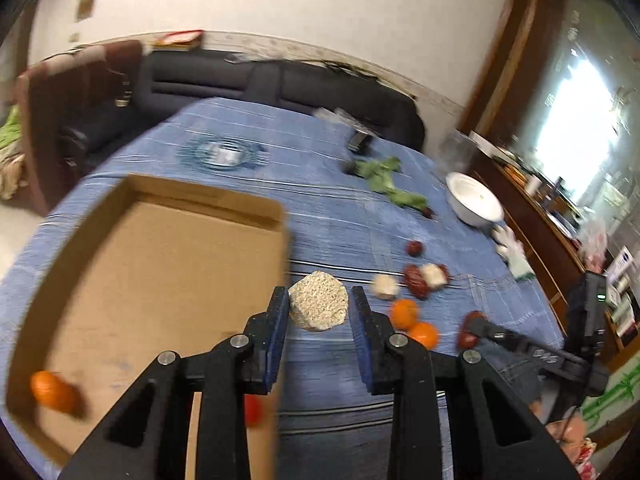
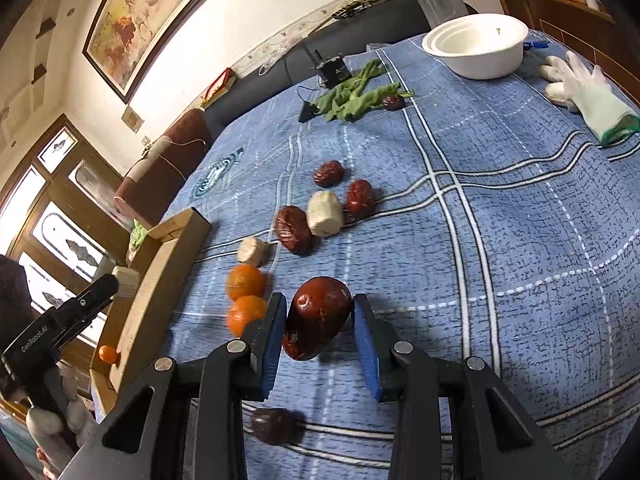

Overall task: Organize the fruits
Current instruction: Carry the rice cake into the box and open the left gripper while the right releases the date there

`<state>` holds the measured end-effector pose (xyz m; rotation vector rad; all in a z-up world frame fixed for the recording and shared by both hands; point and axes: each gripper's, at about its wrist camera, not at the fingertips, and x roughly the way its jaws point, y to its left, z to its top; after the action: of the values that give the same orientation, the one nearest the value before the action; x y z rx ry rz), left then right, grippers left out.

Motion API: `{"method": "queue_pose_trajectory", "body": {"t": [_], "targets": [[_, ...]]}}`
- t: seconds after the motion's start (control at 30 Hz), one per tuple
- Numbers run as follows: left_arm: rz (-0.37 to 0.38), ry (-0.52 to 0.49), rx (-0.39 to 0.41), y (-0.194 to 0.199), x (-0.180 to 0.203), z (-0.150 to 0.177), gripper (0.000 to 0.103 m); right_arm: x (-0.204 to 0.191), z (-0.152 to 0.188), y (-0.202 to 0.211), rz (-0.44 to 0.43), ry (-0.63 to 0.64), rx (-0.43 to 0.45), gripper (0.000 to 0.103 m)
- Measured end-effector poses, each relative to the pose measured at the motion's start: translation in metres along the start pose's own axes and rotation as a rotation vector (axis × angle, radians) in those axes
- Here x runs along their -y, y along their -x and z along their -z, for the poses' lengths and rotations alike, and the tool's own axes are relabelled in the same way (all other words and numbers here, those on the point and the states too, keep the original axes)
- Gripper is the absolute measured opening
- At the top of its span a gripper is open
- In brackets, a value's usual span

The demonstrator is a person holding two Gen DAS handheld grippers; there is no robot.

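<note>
Fruits lie scattered on the blue checked cloth (image 2: pixel 500 208) covering the surface, and we hold two items above it. Our left gripper (image 1: pixel 319 304) has its jaws closed on a pale, grainy chunk (image 1: pixel 318 306), lifted just beside the right wall of the cardboard box (image 1: pixel 168 264). Inside that box we see one orange (image 1: pixel 50 390) near the lower left corner and a small red fruit (image 1: pixel 253 410) by the near wall, partly hidden behind the gripper.

Our right gripper (image 2: pixel 319 320) has its jaws closed on a large dark red date (image 2: pixel 318 322), which hangs tilted between the blue pads. Just to its left two oranges (image 2: pixel 245 298) sit touching each other. Beyond them lie a small pale piece (image 2: pixel 253 250), then a cluster of a second pale piece (image 2: pixel 325 214) flanked by two dates (image 2: pixel 294 229), with another date (image 2: pixel 329 173) a little farther back. One more dark date (image 2: pixel 274 424) rests on the cloth below the right gripper.

Farther off we see green leaves (image 2: pixel 354 94), a white bowl (image 2: pixel 478 46) and a white glove (image 2: pixel 592 88) near the far edge.
</note>
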<state>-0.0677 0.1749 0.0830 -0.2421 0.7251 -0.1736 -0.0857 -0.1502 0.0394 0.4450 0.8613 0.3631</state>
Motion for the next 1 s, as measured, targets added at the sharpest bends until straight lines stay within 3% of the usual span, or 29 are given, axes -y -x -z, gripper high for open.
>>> {"method": "queue_pose_trajectory", "body": {"t": [0.23,0.47,0.6,0.73,0.9,1.0], "targets": [[-0.129,0.136,-0.007,0.017,-0.084,0.007,0.030,-0.065,-0.007,0.005,-0.104,0.086,-0.037,0.037],[-0.219,0.197,-0.048,0.010,-0.130,0.007,0.030,-0.162,0.007,-0.042,-0.195,0.246,-0.159,0.037],[-0.244,0.194,-0.065,0.006,-0.143,0.007,0.030,-0.210,0.017,-0.086,-0.195,0.326,-0.227,0.037],[-0.241,0.218,-0.084,-0.002,-0.155,0.004,0.030,-0.234,0.028,-0.130,-0.175,0.351,-0.311,0.038],[-0.223,0.252,-0.074,0.002,-0.164,0.007,0.030,-0.246,0.037,-0.152,-0.152,0.379,-0.348,0.039],[-0.221,0.271,-0.063,0.012,-0.166,0.010,0.036,-0.253,0.038,-0.152,-0.141,0.394,-0.326,0.043]]}}
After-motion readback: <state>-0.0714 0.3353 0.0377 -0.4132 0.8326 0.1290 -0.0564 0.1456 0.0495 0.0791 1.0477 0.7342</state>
